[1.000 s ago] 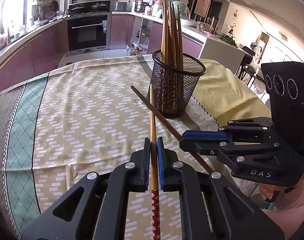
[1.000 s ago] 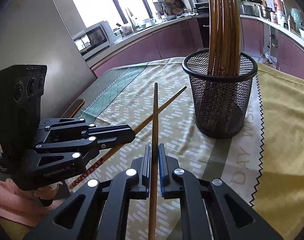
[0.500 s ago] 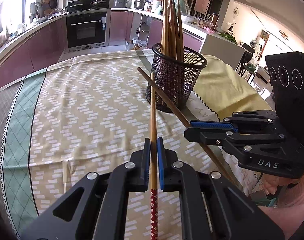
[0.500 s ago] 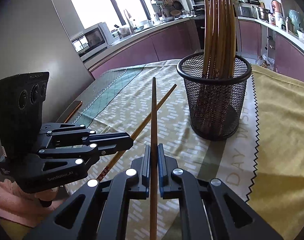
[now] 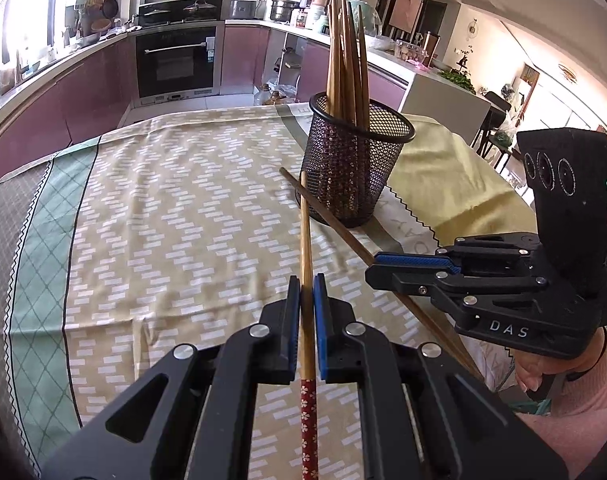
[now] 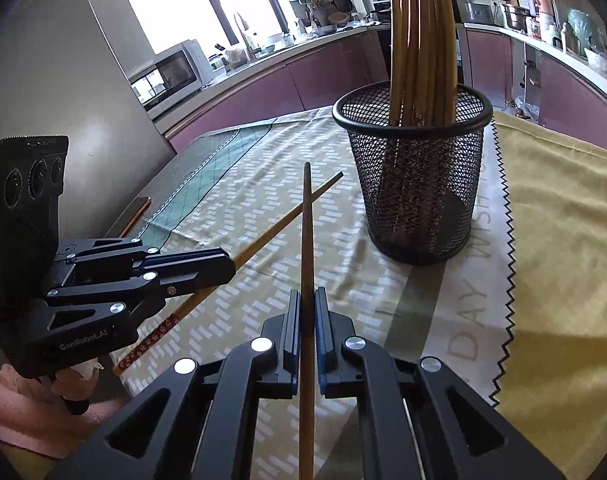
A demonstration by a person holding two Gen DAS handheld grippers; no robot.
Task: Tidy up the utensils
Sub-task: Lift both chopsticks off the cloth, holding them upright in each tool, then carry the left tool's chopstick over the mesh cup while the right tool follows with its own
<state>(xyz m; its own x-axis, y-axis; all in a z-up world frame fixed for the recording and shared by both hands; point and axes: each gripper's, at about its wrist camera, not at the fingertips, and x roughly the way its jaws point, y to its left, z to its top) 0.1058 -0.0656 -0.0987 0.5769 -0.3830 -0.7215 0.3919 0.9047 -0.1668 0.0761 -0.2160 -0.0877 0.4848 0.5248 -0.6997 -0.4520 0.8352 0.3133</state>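
Kitchen tablecloth (image 5: 175, 216) below, each gripper (image 5: 307, 292) (image 6: 308, 304) pinches one chopstick (image 5: 305, 240) (image 6: 306, 240), and crossed tips could bump the mesh cup (image 6: 415, 184) at upper right.

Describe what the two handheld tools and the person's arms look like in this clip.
Both are matte black, angular linkages with silver bolt heads and blue finger pads. The left tool reads "GenRobot.AI", the right tool reads "DAS". Each carries a black box with three round lenses; the right one shows a green light. Pink sleeves cover both wrists.
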